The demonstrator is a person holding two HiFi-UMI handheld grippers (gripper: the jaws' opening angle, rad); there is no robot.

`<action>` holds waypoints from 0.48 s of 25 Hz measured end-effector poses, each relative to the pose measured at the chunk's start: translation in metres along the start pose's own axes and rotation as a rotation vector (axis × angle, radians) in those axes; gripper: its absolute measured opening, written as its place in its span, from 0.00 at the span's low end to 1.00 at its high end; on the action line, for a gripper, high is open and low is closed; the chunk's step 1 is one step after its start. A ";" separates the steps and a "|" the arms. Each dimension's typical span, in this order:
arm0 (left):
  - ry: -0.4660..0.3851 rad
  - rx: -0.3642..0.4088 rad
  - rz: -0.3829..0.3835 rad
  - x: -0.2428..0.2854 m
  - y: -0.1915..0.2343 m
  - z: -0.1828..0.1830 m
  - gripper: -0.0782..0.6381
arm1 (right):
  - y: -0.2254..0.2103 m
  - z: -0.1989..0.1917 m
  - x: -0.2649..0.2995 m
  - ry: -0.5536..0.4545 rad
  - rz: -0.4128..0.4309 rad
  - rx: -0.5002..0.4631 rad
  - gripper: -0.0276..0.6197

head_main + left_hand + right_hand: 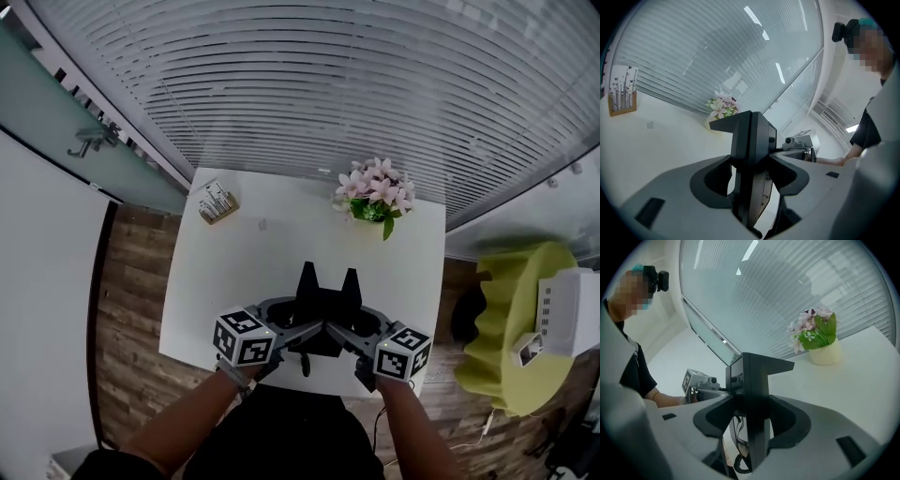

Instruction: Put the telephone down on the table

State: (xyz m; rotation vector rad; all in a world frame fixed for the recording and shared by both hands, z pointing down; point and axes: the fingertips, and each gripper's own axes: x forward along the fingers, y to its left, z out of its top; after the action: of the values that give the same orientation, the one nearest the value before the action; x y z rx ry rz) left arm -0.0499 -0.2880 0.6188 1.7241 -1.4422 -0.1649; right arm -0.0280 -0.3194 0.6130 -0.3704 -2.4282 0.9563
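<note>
Far left, back corner of the table (234, 281): a small card stand (217, 202), well clear of yr work.

Next is yr left gripper (307, 277), at the near edge & pointing away from you. Its jaws are pressed together, w/ no gap btwn them in the left gripper view & nothing visible inside the pinch.

The telephone (325, 323) sits against that gripper's inner side, i.e. btwn the 2 grippers, over the near-middle of the table. Its coiled cord (305, 361) dangles twd the front edge.

Then yr right gripper (350, 281), mirroring the left: jaws closed flat on each other, telephone body just beside them on the inner side. So it looks like you're squeezing the telephone btwn the 2 closed grippers, not pinching it inside either one. A thin lip caught in a jaw can't be ruled out, tho.

Far right, at the back: a flower pot (375, 192), also well apart.

Step in hand, prob.: lowering, w/ the telephone not yet let go. Can't tell if its base touches the top.

What the next move needs:
- Bring both grippers down together, level, w/ equal pressure each side so it doesn't slip or twist.
- Set it fully on the surface, back from the edge.
- Keep the cord out from under the base.
- Only then ease the grippers apart sideways.
</note>
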 end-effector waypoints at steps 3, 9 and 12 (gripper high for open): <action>0.016 -0.012 -0.007 0.009 0.012 -0.003 0.46 | -0.014 -0.003 0.006 0.010 -0.009 0.015 0.42; 0.047 -0.048 -0.018 0.027 0.035 -0.010 0.46 | -0.041 -0.012 0.018 0.037 -0.022 0.041 0.42; 0.049 -0.067 -0.021 0.035 0.043 -0.008 0.46 | -0.053 -0.016 0.023 0.043 -0.029 0.050 0.42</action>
State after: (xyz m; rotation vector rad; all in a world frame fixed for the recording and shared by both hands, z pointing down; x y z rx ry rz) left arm -0.0662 -0.3120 0.6666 1.6785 -1.3684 -0.1788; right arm -0.0420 -0.3390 0.6681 -0.3334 -2.3602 0.9842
